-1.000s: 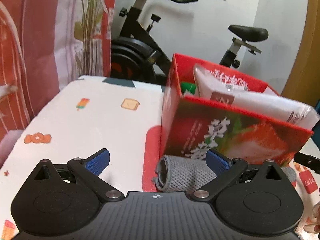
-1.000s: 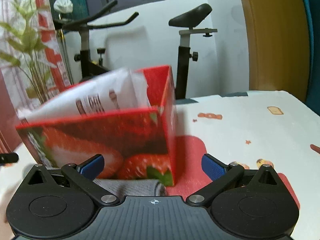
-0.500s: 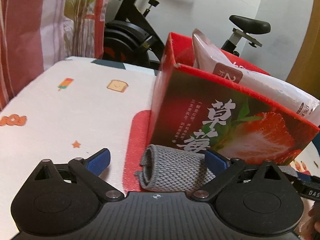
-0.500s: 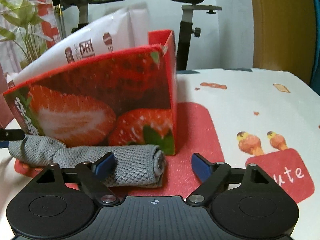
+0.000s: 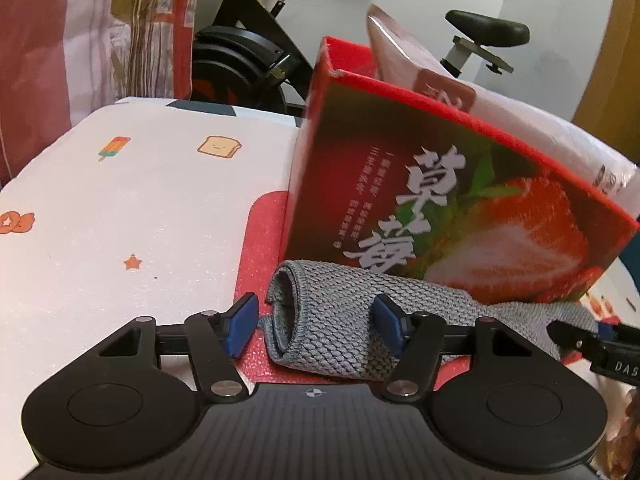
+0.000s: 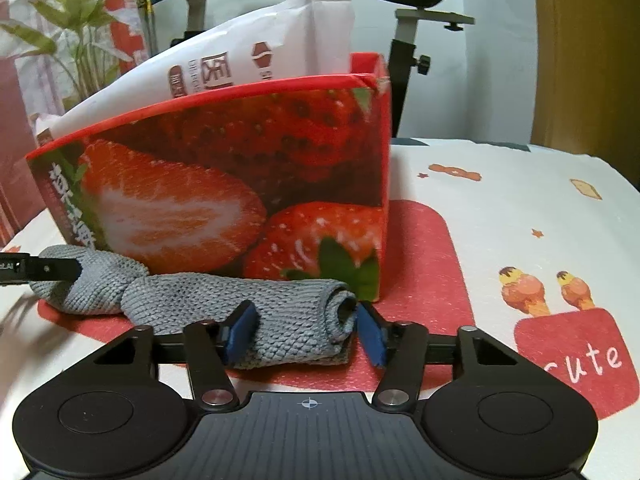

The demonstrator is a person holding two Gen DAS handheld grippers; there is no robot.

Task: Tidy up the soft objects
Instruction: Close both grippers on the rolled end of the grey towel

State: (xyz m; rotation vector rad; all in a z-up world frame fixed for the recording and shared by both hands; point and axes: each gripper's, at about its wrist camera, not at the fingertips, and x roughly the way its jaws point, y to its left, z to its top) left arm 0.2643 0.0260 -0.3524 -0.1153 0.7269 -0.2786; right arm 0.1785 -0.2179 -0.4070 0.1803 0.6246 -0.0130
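1. Since a second ago, both claws have sunk toward the rolled grey knit cloth, and their blue pads have drawn inward.
2. Left claw: jaws closing, one rolled end of the cloth between the pads; the left pad stands clear of the fabric, so no grip yet.
3. Right claw: jaws closing around the cloth's other rolled end, pads just beside its coarse weave.
4. Directly beyond both claws stands the glossy red strawberry-print box, holding a crinkled white plastic packet.
5. Under everything lies the worktop, covered in a white cartoon-print sheet.
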